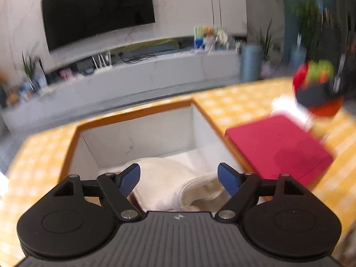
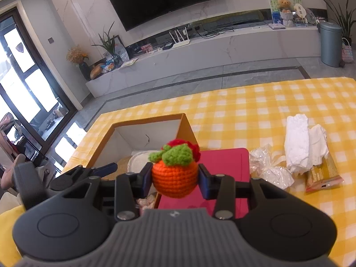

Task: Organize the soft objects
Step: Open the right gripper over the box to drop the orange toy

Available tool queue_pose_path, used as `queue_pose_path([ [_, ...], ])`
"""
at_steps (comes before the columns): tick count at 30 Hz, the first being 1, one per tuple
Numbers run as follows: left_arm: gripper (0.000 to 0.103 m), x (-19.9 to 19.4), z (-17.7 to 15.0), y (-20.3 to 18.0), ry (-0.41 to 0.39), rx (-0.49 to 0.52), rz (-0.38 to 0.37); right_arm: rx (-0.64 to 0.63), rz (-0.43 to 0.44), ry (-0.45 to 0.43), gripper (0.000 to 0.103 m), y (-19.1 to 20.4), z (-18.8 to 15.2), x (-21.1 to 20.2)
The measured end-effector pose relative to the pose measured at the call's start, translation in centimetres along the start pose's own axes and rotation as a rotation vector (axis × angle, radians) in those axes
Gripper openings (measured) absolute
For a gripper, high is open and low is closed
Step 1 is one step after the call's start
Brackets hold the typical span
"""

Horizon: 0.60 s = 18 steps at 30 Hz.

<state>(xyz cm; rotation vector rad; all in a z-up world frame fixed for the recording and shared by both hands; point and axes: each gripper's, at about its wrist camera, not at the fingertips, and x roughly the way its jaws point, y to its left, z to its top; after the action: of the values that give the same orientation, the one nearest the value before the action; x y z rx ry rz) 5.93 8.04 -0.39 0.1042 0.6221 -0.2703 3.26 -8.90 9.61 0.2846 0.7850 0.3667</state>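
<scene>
- Your right hand-held gripper (image 2: 175,178) clenches a round crocheted orange toy (image 2: 175,175) with a knitted green leaf and red tuft, above the flat magenta lid (image 2: 224,169).
- Your left hand-held gripper (image 1: 179,179) stands released over a soft cream folded cloth (image 1: 164,178) inside the square orange-rimmed cardboard box (image 1: 138,113).
- The yellow gingham worktop (image 2: 244,111) carries crumpled white paper (image 2: 298,140).

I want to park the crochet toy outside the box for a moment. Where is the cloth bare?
The yellow checked tablecloth is bare beyond the flat magenta lid, behind the orange-rimmed open box. It is crowded at right: clear crinkled wrap, white crumpled tissue, yellow snack packet.
</scene>
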Motion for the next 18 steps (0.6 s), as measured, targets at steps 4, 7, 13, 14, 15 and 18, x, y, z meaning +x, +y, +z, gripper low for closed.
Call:
queue_pose_path([
  [4,0.093,-2.4,0.2,3.9,-0.088,-0.213,-0.059,-0.021,-0.003,0.004,0.042,0.6,0.3,0.3],
  [7,0.094,-3.1,0.5,5.2,-0.136,-0.279,0.028,-0.044,0.002,0.027,0.042,1.7,0.6,1.5],
  [13,0.094,-3.1,0.5,6.6,-0.126,-0.347,0.148,-0.1,0.006,0.112,0.042,4.8,2.0,6.8],
  [14,0.094,-3.0,0.5,6.8,-0.123,-0.355,0.154,-0.111,-0.008,0.131,0.042,5.2,2.1,7.9],
  [15,0.094,-2.9,0.5,6.9,-0.117,-0.359,0.16,-0.126,-0.027,0.148,0.042,5.7,2.2,9.0],
  [18,0.094,-2.7,0.2,7.4,-0.098,-0.356,0.188,-0.166,-0.083,0.187,0.042,7.0,2.4,12.0],
])
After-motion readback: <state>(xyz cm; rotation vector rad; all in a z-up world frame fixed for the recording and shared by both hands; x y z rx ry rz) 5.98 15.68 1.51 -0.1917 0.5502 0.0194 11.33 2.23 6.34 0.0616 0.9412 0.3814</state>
